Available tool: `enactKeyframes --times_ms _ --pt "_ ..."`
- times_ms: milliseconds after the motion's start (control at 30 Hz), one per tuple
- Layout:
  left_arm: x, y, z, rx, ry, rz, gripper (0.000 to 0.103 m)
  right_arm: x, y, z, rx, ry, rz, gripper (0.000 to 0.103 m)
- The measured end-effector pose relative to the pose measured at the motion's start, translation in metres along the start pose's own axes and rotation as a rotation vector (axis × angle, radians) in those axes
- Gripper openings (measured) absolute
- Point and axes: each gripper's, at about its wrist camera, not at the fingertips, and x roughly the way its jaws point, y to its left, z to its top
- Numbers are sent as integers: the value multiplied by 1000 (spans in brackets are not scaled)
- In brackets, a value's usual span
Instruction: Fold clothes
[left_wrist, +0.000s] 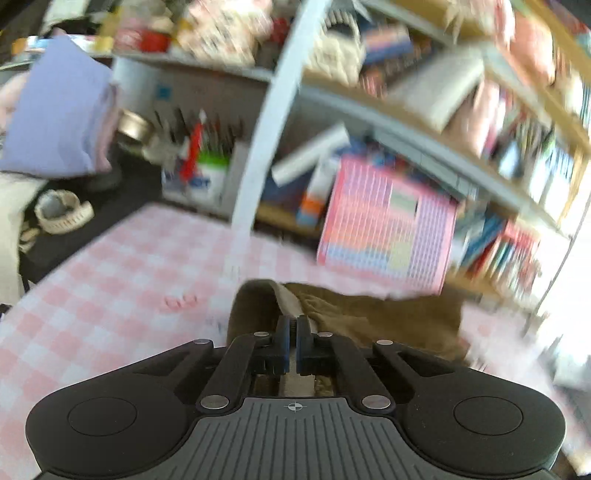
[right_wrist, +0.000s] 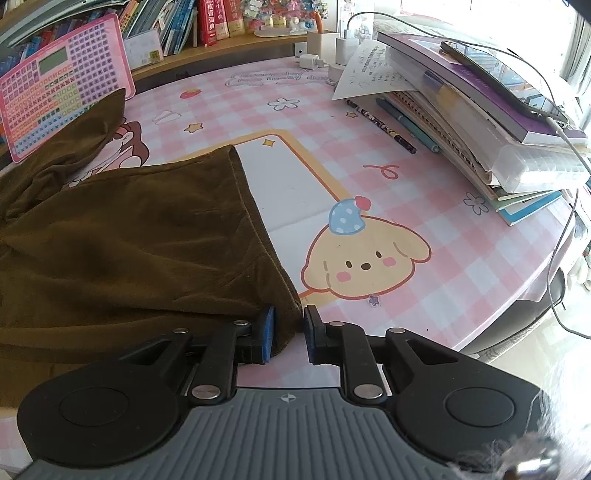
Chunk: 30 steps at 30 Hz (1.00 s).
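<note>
Pink checked desk mat (right_wrist: 424, 258) with a cartoon puppy print, covering the desk. Brown garment (right_wrist: 122, 251) lying across the mat's left half, one edge running diagonally to the near side. Stack of books (right_wrist: 480, 122) at the far right; pink keyboard toy (right_wrist: 62, 81) leaning at the far left. Right gripper (right_wrist: 289, 334): fingers spread, the garment's near corner lying between them. Left gripper (left_wrist: 294, 334): fingers pressed together, pinching a lifted fold of the garment (left_wrist: 369, 317); this view is motion-blurred.
</note>
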Motion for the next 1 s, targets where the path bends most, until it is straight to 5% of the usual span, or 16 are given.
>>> enactKeyframes --times_ms 67,167,400,500,667,767,933,1000 --pt "3 10 -3 13 33 57 2 0 3 0 -7 2 12 17" --pt "32 29 -25 34 188 177 3 1 11 0 -38 4 36 19" --pt "38 28 -35 69 180 246 16 3 14 2 -76 2 48 20" --pt "28 26 -29 65 205 258 38 4 12 3 -88 1 63 21" --pt "-23 16 -36 13 100 166 38 4 9 3 -115 -1 90 21" --pt "-41 1 -52 -1 118 78 38 -1 8 7 -136 -20 112 14" --pt "-43 -1 -79 -51 192 187 34 -49 6 25 -181 -227 161 12" --pt "-45 1 -82 -79 189 197 38 -48 3 28 -195 -221 175 12"
